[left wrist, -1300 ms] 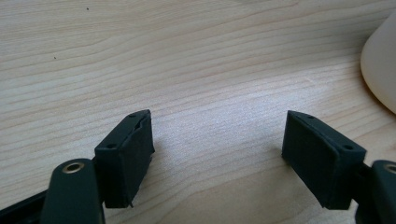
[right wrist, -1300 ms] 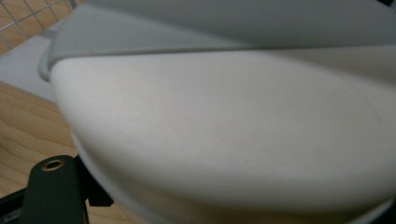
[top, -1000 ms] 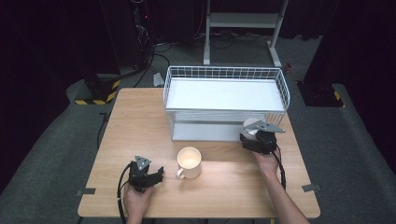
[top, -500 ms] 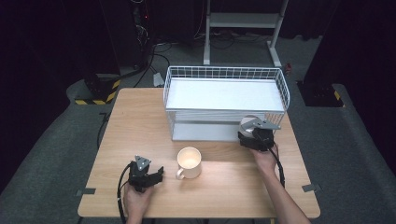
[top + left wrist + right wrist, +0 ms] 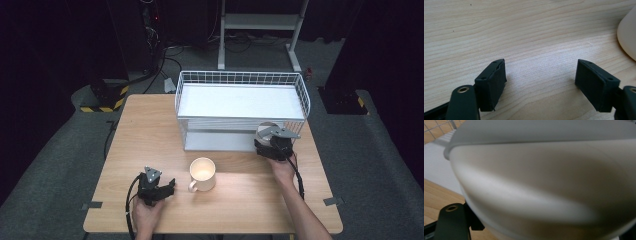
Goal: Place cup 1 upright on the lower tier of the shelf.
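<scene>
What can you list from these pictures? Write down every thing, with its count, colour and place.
table: one, light wood, under everything
rack: one, white wire, two shelves, far side of the table
mug: one, cream, upright, near middle of the table
bowl: one, pale with a grey edge, in the right claw, by the rack's front right corner
stand: one, white, on the floor behind
striped block: one, black and yellow, on the floor at left
left claw: black, open, over bare table beside the mug
right claw: black, closed on the bowl

Mug (image 5: 203,173) before basket (image 5: 242,79) on table (image 5: 145,130)
</scene>
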Action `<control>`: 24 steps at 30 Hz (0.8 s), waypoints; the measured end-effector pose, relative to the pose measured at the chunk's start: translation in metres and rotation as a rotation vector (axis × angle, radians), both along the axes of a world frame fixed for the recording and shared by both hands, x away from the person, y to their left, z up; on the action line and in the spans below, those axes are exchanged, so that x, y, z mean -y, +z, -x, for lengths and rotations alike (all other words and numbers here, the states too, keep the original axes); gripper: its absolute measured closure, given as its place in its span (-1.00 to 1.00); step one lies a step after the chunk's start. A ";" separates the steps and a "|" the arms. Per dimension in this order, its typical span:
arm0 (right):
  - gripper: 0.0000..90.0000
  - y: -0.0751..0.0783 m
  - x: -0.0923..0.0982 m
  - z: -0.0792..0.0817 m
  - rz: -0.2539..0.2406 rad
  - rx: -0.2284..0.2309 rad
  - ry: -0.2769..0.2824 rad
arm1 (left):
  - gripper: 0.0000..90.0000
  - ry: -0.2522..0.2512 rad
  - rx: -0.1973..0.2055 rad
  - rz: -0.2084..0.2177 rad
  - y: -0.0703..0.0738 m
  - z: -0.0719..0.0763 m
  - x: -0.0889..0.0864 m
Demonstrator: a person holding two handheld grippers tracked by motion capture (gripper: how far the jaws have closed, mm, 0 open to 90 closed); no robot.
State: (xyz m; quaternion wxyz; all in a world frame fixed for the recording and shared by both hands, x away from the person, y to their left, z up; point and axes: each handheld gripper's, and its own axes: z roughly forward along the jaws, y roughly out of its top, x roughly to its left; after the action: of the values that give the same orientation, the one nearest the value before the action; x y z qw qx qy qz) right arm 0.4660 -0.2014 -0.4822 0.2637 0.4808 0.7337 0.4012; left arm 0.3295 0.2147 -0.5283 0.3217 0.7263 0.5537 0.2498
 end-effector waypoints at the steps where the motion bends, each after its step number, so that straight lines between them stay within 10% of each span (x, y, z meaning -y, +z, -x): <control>1: -0.59 0.000 0.000 -0.001 0.007 0.000 0.003 | -0.44 0.000 0.000 0.000 0.000 0.000 0.000; 24: -0.60 0.000 -0.001 -0.011 0.002 -0.006 0.010 | -0.44 0.000 0.000 0.000 0.000 0.000 0.000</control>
State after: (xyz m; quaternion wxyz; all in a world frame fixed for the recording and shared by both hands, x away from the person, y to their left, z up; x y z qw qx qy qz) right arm 0.4767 -0.2000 -0.4819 0.2597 0.4781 0.7374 0.4003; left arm 0.3295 0.2147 -0.5283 0.3216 0.7263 0.5537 0.2499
